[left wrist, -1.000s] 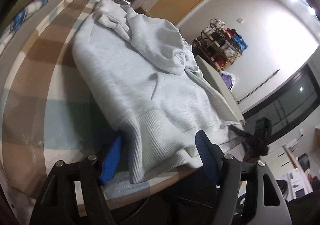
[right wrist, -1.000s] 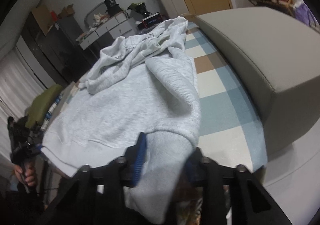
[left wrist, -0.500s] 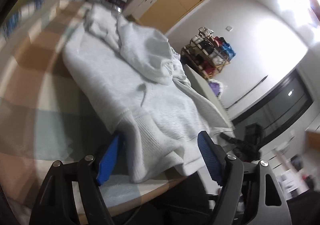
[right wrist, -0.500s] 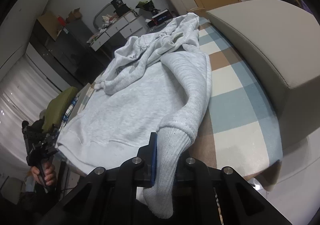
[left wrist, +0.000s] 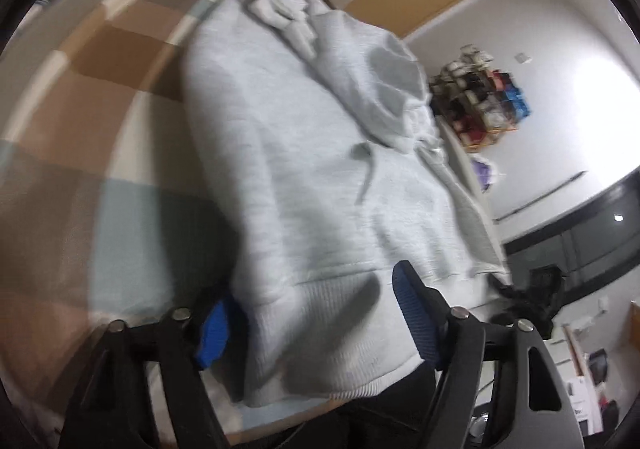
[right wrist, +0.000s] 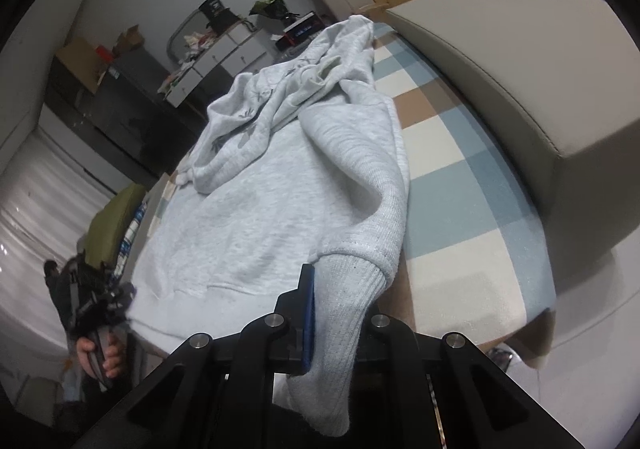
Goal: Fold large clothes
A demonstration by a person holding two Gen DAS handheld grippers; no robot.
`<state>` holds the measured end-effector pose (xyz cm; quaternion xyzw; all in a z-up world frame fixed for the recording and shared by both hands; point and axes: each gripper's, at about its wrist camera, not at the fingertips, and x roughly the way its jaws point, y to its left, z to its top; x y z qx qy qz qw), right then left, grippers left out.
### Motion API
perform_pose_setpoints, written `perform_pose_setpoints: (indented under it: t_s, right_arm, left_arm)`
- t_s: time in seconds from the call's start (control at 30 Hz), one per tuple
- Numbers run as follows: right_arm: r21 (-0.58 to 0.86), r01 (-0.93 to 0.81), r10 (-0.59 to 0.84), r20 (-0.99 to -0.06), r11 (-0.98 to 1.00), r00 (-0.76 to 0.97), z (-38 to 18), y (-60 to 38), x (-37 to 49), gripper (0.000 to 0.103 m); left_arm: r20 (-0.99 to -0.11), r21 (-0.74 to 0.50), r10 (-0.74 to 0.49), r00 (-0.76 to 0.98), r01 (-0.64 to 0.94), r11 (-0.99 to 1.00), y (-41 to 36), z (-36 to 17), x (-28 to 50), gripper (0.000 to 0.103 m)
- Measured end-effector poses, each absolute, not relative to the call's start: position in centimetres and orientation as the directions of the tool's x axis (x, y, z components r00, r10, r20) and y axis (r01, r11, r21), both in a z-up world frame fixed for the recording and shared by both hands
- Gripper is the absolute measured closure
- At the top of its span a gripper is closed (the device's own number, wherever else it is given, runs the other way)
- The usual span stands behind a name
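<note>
Checked bedding (right wrist: 460, 185) in tan, blue and cream carries the job, with a beige padded block (right wrist: 520, 61) along its edge at two o'clock in my right view. Only that view shows the block, the cluttered drawers (right wrist: 224, 57) at eleven o'clock, and the hand (right wrist: 100, 357) gripping my left gripper (right wrist: 96, 301) at eight o'clock. Only the left view gives me the shoe rack (left wrist: 484, 97) at two o'clock.

Nearest me, my right gripper (right wrist: 336, 313) is clamped on the ribbed cuff (right wrist: 340, 309) of the grey hoodie (right wrist: 248, 217); the cuff hangs over the bed's near edge. On my left gripper (left wrist: 316, 321) the blue pads (left wrist: 412, 313) stand apart around the ribbed hem (left wrist: 328, 325), not yet pressing it, and its jaws have just been closing. Beyond, the hoodie lies flat on the bedding, its sleeve rising in a fold from the cuff, its hood (right wrist: 304, 77) bunched at the far end around twelve o'clock.

Against a second ago, the right jaws have closed from loosely around the cuff to tight on it, and the left view is blurred.
</note>
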<state>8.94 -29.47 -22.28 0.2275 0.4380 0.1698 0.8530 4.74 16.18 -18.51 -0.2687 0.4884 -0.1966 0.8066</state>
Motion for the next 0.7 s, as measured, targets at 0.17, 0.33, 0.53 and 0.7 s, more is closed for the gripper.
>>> perform_pose_setpoints:
  t_s: [0.17, 0.33, 0.53, 0.7]
  right_arm:
    - [0.521, -0.115, 0.482, -0.654, 0.846, 0.582, -21.3, -30.5, 9.1, 0.094]
    - [0.480, -0.118, 0.454, -0.680, 0.869, 0.575, -21.0, -29.9, 8.9, 0.095]
    - [0.388, -0.178, 0.420, -0.731, 0.904, 0.538, -20.2, -28.2, 7.2, 0.096]
    - [0.406, -0.166, 0.434, -0.769, 0.899, 0.470, -19.4, -29.7, 4.4, 0.096]
  left_arm:
    - [-0.762, -0.508, -0.473, 0.442, 0.045, 0.860, 16.0, -18.5, 3.9, 0.084]
    - [-0.773, -0.501, -0.459, 0.438, 0.021, 0.865, 16.3, -19.0, 3.7, 0.091]
    - [-0.761, -0.533, -0.499, 0.414, 0.041, 0.845, 16.3, -18.6, 2.4, 0.095]
    - [-0.698, -0.621, -0.598, 0.393, 0.085, 0.780, 17.2, -17.7, -1.2, 0.096]
